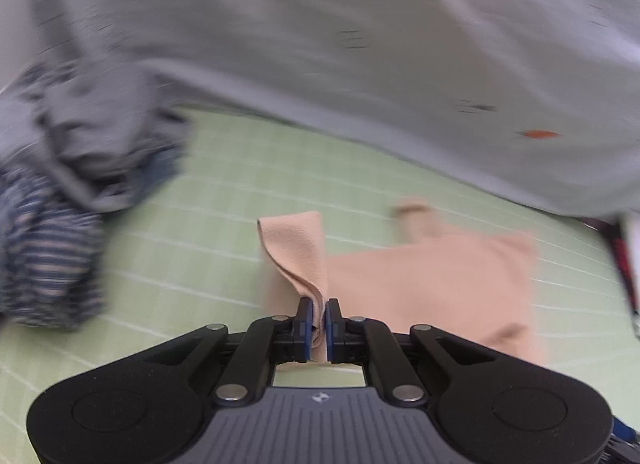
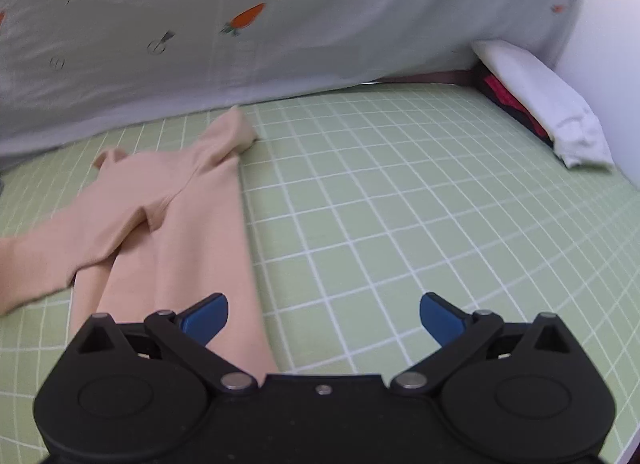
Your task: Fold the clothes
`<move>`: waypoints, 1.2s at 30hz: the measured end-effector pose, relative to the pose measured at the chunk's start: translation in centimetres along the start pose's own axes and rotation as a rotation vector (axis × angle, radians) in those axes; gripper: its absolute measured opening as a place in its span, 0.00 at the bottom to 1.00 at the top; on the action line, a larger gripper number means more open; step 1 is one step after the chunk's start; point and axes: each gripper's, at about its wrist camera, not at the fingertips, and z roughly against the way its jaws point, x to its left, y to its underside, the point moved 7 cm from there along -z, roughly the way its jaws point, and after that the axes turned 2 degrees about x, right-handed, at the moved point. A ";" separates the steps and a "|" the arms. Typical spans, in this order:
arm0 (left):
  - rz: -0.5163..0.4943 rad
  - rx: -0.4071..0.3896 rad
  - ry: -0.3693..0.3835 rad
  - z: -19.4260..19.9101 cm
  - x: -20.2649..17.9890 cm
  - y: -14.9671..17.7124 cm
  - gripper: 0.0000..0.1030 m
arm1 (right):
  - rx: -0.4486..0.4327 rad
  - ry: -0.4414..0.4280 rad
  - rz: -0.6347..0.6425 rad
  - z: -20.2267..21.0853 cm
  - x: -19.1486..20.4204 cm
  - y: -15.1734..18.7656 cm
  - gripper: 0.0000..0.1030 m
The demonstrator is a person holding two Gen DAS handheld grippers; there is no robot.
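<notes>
A peach long-sleeved garment [image 1: 432, 284] lies on a green gridded mat [image 1: 224, 199]. My left gripper [image 1: 319, 310] is shut on a fold of its fabric, and a flap of the cloth [image 1: 298, 248] stands up from the pinch. In the right wrist view the same peach garment [image 2: 176, 215] is spread at the left with a sleeve [image 2: 48, 256] trailing off to the left. My right gripper [image 2: 324, 316] is open above the mat, its left fingertip [image 2: 206, 316] over the garment's lower edge, nothing between the jaws.
A pale grey sheet with carrot prints [image 2: 248, 19] hangs along the far side of the mat [image 2: 400, 203]. A crumpled pile of grey and blue-striped clothes [image 1: 60, 223] sits at the left. A folded white cloth [image 2: 536, 103] lies on a dark and red object at the right.
</notes>
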 end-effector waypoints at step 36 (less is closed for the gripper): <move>0.099 0.242 -0.197 0.6 -4.0 10.0 0.87 | 0.060 -0.509 0.323 -1.3 8.2 0.5 0.05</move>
